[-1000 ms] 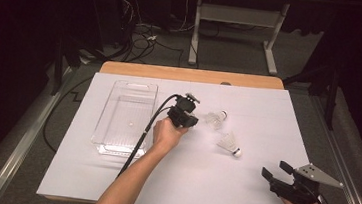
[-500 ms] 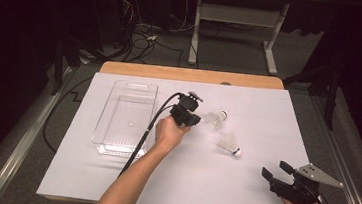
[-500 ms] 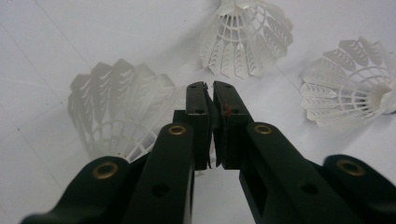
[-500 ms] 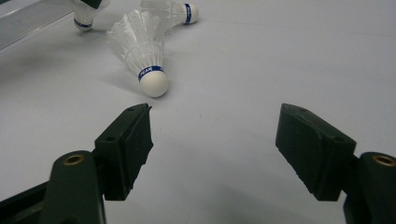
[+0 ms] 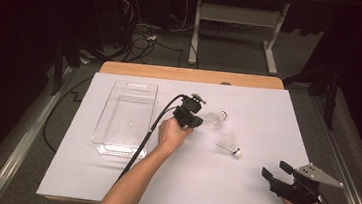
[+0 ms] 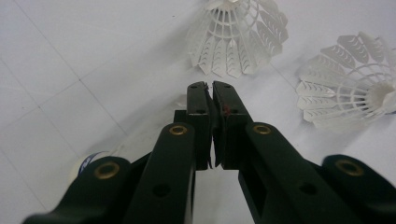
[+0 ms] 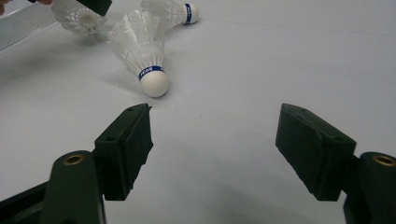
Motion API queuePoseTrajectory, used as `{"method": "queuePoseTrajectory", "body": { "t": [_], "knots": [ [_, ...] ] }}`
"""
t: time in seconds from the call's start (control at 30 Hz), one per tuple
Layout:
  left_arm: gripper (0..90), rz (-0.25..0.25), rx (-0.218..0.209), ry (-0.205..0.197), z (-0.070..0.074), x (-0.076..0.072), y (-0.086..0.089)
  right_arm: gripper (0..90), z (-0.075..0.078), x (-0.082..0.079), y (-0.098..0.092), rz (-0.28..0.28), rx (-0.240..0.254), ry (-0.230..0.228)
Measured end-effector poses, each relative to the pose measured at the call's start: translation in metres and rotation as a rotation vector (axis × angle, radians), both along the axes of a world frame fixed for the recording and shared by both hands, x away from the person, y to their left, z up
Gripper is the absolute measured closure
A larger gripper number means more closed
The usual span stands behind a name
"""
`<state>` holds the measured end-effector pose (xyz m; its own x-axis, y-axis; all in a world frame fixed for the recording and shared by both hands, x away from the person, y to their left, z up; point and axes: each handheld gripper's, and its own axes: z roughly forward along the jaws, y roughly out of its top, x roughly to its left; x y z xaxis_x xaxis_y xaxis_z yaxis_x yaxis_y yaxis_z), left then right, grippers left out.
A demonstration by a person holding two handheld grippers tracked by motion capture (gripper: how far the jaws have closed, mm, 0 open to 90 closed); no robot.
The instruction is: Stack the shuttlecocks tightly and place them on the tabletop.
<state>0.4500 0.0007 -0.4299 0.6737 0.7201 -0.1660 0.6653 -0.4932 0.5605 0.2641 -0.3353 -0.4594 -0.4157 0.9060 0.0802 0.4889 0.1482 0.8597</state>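
The clear tray (image 5: pixel 115 141) waits at the left, likely as the drop-off. Beside it the left claw (image 5: pixel 194 123) pinches one shuttlecock (image 7: pixel 77 16) by its skirt (thin edge, so jaws nearly meet). Two loose shuttlecocks (image 5: pixel 230 144) lie on the surface (image 5: pixel 186 183). The right claw (image 5: pixel 274 170) idles, gaping wide.

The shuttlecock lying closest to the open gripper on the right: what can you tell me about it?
The shuttlecock is white, with a lattice skirt that looks like plastic, a rounded white cork tip and a blue band with small lettering just behind it. It lies on its side on the white table, tip pointing roughly toward the right gripper, skirt flaring away. The fingers stand open short of it, and nothing touches it but the table.
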Motion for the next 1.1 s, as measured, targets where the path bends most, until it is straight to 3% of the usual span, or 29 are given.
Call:
{"method": "queuePoseTrajectory", "body": {
  "t": [0.47, 1.1],
  "knots": [
    [84.9, -0.006, -0.002, 0.016, -0.007, 0.001, -0.008, 27.4, 0.0, 0.0, 0.0, 0.002, 0.003, 0.001],
    [80.6, -0.029, -0.031, 0.001, -0.003, -0.005, -0.012, 27.3, 0.0, 0.0, 0.0, 0.002, 0.005, 0.003]
  ]
}}
